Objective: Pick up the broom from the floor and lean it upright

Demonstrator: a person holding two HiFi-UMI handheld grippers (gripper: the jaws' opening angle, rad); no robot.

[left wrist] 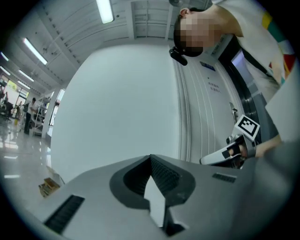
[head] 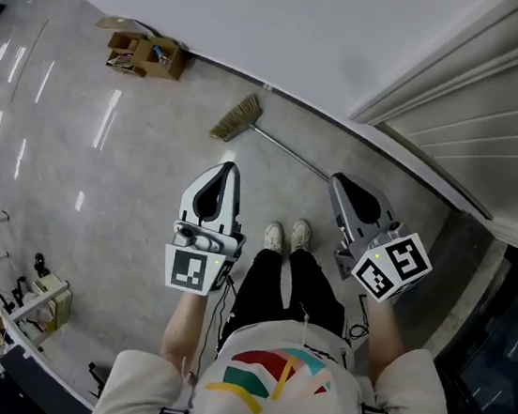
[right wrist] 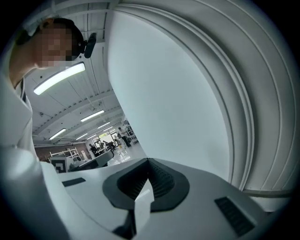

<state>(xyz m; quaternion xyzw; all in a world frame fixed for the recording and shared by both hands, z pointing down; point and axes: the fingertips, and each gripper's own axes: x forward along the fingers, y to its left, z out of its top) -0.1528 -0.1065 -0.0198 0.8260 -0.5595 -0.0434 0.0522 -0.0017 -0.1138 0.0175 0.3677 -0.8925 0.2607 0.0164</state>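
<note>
The broom lies flat on the grey floor near the white wall, its straw head at the left and its thin metal handle running right toward my right gripper. My left gripper hovers above the floor just short of the handle, jaws shut and empty. My right gripper hangs over the handle's right stretch, also shut with nothing in it. In the left gripper view the left gripper faces the white wall, and the right gripper shows at the right. In the right gripper view the right gripper faces the wall and door frame.
A torn cardboard box sits by the wall at the upper left. White panelled doors stand at the right. A person's feet in white shoes are on the floor between the grippers. Racks with clutter line the lower left edge.
</note>
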